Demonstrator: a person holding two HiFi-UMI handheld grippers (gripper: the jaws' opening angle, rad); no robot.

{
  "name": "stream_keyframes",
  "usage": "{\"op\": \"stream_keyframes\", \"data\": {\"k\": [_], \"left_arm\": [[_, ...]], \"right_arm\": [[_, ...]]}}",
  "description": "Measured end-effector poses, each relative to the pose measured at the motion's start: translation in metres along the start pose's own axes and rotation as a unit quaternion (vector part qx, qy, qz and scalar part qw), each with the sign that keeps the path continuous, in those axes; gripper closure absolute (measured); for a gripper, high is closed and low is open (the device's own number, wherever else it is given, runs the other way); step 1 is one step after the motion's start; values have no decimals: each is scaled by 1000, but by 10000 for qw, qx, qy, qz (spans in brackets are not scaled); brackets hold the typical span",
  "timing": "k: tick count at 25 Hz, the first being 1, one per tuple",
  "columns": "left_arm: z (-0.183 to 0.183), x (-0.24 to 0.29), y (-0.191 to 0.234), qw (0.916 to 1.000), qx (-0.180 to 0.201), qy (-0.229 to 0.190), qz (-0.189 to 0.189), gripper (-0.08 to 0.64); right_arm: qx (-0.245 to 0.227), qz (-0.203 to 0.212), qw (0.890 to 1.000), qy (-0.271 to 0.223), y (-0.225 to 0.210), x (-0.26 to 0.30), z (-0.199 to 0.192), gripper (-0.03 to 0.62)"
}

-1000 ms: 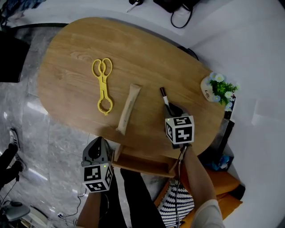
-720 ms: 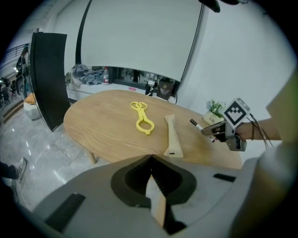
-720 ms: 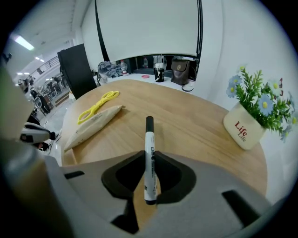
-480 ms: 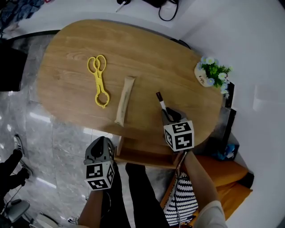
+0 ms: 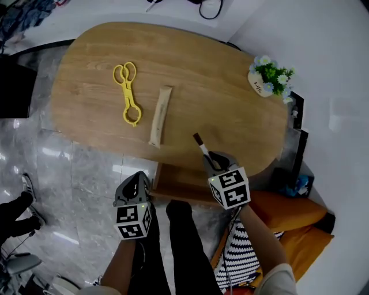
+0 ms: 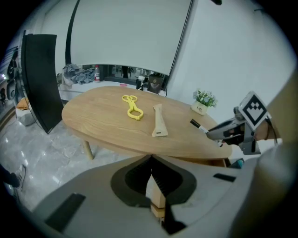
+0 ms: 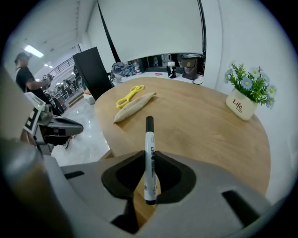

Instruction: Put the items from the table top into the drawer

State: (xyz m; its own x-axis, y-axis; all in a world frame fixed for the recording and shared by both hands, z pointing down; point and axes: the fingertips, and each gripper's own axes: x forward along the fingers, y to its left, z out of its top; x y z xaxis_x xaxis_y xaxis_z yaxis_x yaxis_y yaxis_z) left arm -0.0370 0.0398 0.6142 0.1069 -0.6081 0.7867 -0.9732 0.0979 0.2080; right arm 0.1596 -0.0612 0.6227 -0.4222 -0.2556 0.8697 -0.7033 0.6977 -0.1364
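Observation:
My right gripper (image 5: 214,163) is shut on a white marker with a black cap (image 5: 200,145), held above the near edge of the oval wooden table (image 5: 219,80). In the right gripper view the marker (image 7: 149,153) stands upright between the jaws of the right gripper (image 7: 149,179). An open wooden drawer (image 5: 176,183) juts out under the table edge, between the two grippers. My left gripper (image 5: 131,191) hangs below the table's edge over the floor, shut with nothing in it. Yellow tongs (image 5: 128,92) and a beige pouch (image 5: 160,115) lie on the table.
A small pot of flowers (image 5: 266,78) stands at the table's far right. A black panel (image 5: 14,80) stands to the left. Cables (image 5: 207,6) lie beyond the far edge. An orange seat (image 5: 291,213) is at the lower right. A person (image 7: 25,69) stands at the left, far off.
My right gripper has drawn the marker back from the middle of the table to its near edge above the drawer. The left gripper has drifted a little, staying below the edge.

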Motion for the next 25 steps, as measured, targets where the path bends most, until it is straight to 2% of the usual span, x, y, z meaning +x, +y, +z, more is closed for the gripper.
{"op": "stream_keyframes", "data": {"k": [6, 10, 13, 17, 25], "left_arm": [[-7, 0, 2, 9999, -96, -49, 132, 552], [-14, -2, 2, 9994, -269, -13, 198, 552], [-16, -2, 0, 9991, -356, -47, 231, 552], [-21, -5, -1, 9986, -437, -59, 278, 552], [-21, -9, 11, 9978, -534, -69, 385, 552]], "right_arm": [[-509, 430, 9976, 166, 37, -9, -23, 532], [-936, 986, 9899, 411, 73, -6, -48, 531], [-1151, 1155, 9844, 668, 84, -3, -64, 531], [-1079, 1208, 9839, 760, 84, 1, -70, 468], [-905, 1162, 9875, 564, 89, 1, -48, 479]]}}
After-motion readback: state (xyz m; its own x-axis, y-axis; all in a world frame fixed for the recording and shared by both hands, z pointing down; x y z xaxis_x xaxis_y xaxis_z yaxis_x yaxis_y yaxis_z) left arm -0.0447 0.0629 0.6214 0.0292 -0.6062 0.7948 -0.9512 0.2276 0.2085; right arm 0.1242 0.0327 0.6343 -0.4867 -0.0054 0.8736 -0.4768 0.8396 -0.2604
